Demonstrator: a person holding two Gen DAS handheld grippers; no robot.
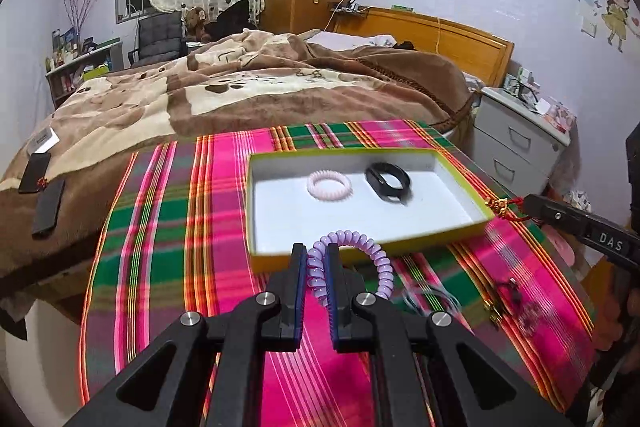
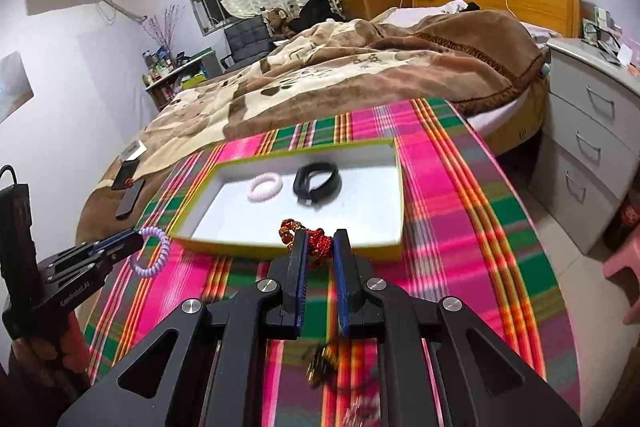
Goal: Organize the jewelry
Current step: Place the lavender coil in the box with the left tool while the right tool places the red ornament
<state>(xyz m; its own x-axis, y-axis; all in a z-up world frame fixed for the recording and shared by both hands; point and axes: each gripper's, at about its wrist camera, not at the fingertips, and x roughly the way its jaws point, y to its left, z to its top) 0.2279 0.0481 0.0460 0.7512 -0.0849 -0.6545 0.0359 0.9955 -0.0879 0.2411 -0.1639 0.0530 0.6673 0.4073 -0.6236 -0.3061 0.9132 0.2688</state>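
Note:
A yellow-rimmed box with a white floor sits on the plaid cloth; it also shows in the right wrist view. Inside lie a pink coil hair tie and a black wristband. My left gripper is shut on a purple coil hair tie, held above the cloth at the box's near edge. My right gripper is shut on a red beaded cord ornament at the box's near rim.
More jewelry lies on the cloth: a dark bracelet and a thin ring-shaped piece, and a blurred dark piece under my right gripper. A bed with a brown blanket lies behind, two phones on it. A grey drawer unit stands right.

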